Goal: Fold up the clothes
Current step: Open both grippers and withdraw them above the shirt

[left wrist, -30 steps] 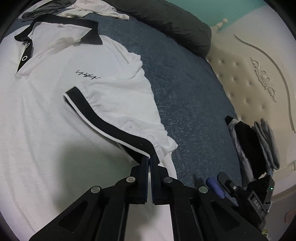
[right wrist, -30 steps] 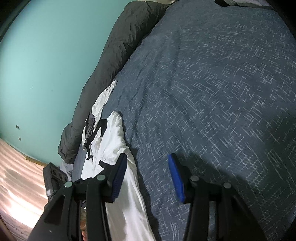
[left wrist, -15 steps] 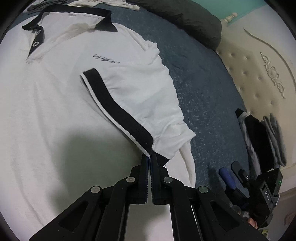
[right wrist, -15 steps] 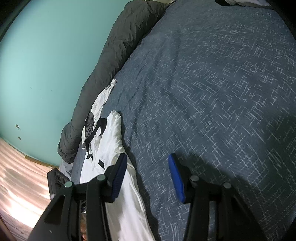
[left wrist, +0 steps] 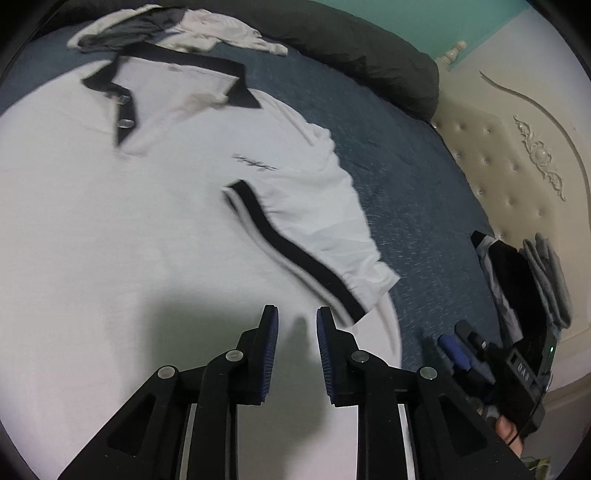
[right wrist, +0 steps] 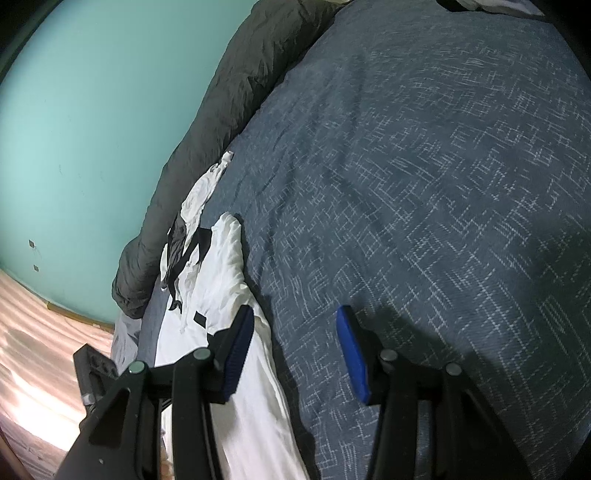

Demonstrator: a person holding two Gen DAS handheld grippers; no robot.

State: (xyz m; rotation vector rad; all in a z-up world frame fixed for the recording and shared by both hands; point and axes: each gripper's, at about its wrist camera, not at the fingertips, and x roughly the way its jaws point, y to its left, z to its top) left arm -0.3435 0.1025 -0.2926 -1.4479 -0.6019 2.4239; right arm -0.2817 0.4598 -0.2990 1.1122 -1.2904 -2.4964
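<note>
Across a bed (right wrist: 424, 166) covered in a dark blue flecked spread, a white polo shirt (left wrist: 110, 229) lies face up and flat, its black collar (left wrist: 192, 66) toward the dark grey rolled duvet (left wrist: 362, 62) that runs along the bed's far edge under a teal wall (right wrist: 85, 110). Beside the shirt's collar, against the duvet, sits a loose heap of white and grey clothes (left wrist: 177, 29). On the shirt's chest, the short sleeve (left wrist: 310, 229) with its black-and-white striped cuff lies folded inward over the body, its cuff end reaching the shirt's side edge next to bare bedspread. Beyond the shirt, near the cream tufted headboard (left wrist: 517, 155), a small stack of folded dark and grey garments (left wrist: 524, 273) rests on the bed. Just short of the sleeve's cuff, the left hand-held gripper (left wrist: 293, 332) hovers over plain white shirt fabric with its blue-padded fingers parted by a narrow gap, gripping nothing and clear of the cuff. Off the shirt's side edge, the right hand-held gripper (right wrist: 295, 345) is spread wide, one finger over the shirt's rumpled white edge and the other over bare bedspread; it holds nothing, and whether it touches the cloth cannot be told. In the left wrist view, it appears beside the shirt's lower edge with a fingertip of the person's hand (left wrist: 508, 430) behind it.
</note>
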